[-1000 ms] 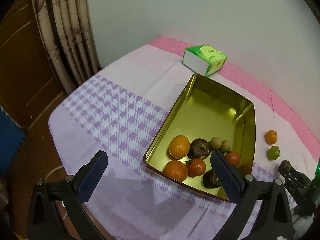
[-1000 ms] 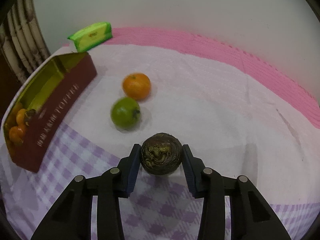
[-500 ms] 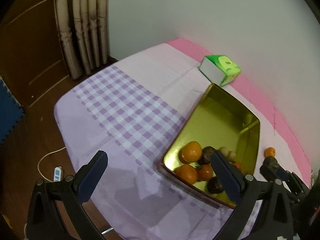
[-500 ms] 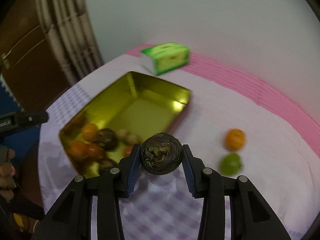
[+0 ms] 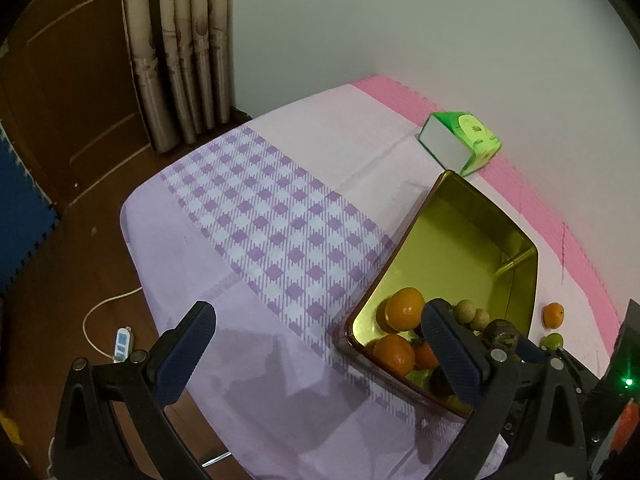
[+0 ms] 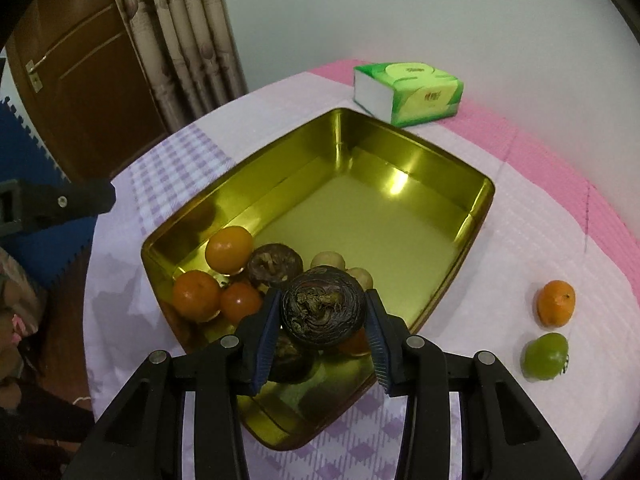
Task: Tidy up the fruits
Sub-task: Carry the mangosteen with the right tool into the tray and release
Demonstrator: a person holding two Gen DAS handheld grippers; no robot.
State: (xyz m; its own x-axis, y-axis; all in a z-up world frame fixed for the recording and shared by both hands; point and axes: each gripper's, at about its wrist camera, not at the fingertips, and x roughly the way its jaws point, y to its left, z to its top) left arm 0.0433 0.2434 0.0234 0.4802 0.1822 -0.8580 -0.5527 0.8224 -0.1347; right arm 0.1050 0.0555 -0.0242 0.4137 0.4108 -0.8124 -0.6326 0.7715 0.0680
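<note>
- Spatial relation: my right gripper (image 6: 322, 340) holds the dark wrinkled fruit (image 6: 322, 312) over the near end of the gold tin (image 6: 416, 156), directly above the fruit pile there; I judge the drop needs little more than a release.
- Long axis: the tin runs away from the gripper toward the green tissue box (image 6: 408, 92); its far half is bare.
- Right claw: closed on the dark fruit, both blue pads pressing its sides.
- Left claw: my left gripper (image 5: 320, 352) stands wide apart with nothing between its fingers, beside the tin's left edge over the checked cloth (image 5: 272, 216).
- Task object: round, brown-black, with a ridged skin and a yellowish puckered centre facing the camera.
- Remaining: an orange (image 6: 556, 303) and a green fruit (image 6: 546, 355) lie on the cloth right of the tin, nearer my right hand.
</note>
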